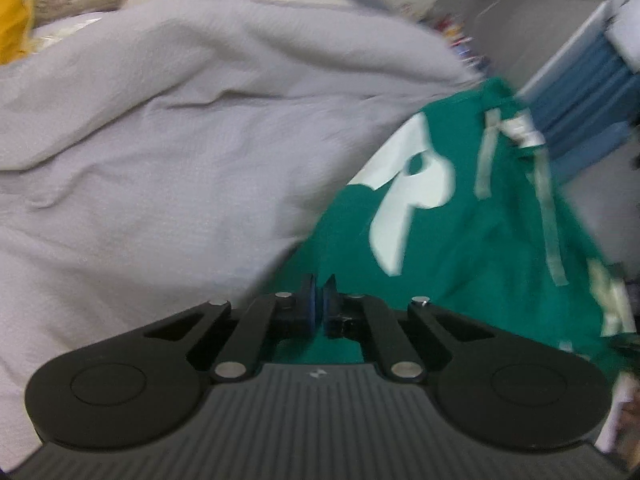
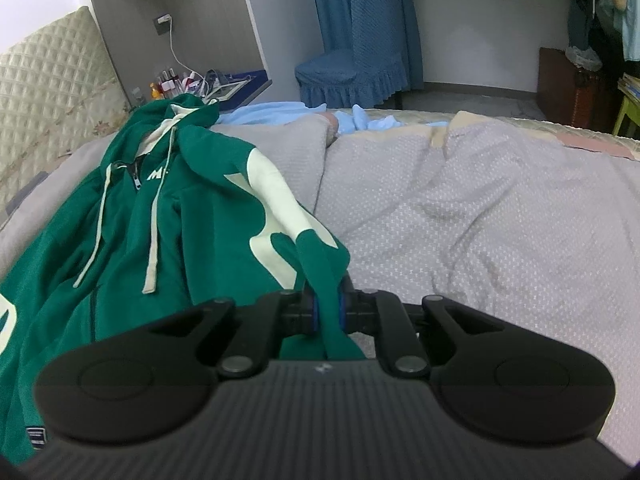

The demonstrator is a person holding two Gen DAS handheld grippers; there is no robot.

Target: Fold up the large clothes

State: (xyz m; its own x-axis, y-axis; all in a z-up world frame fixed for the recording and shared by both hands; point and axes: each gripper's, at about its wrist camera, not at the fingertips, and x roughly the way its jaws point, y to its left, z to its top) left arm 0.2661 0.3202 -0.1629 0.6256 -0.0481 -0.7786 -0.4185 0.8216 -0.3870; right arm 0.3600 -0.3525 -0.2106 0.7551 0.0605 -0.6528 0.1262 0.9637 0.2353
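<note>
A green hoodie (image 2: 132, 216) with white panels and white drawstrings lies on a bed under a grey quilt (image 2: 460, 208). My right gripper (image 2: 327, 312) is shut on a green sleeve of the hoodie, which rises from the jaws across the hoodie's front. In the blurred left wrist view the hoodie (image 1: 460, 248) lies right of the grey quilt (image 1: 160, 140). My left gripper (image 1: 319, 304) is shut, low over the hoodie's green cloth; I cannot tell whether cloth is pinched between the pads.
A quilted beige headboard (image 2: 48, 88) stands at the far left. A bedside shelf with bottles (image 2: 176, 80) and a blue-covered chair (image 2: 352, 68) stand beyond the bed. Light blue cloth (image 2: 280, 114) lies at the bed's far edge. A yellow cloth (image 1: 16, 20) lies at far left.
</note>
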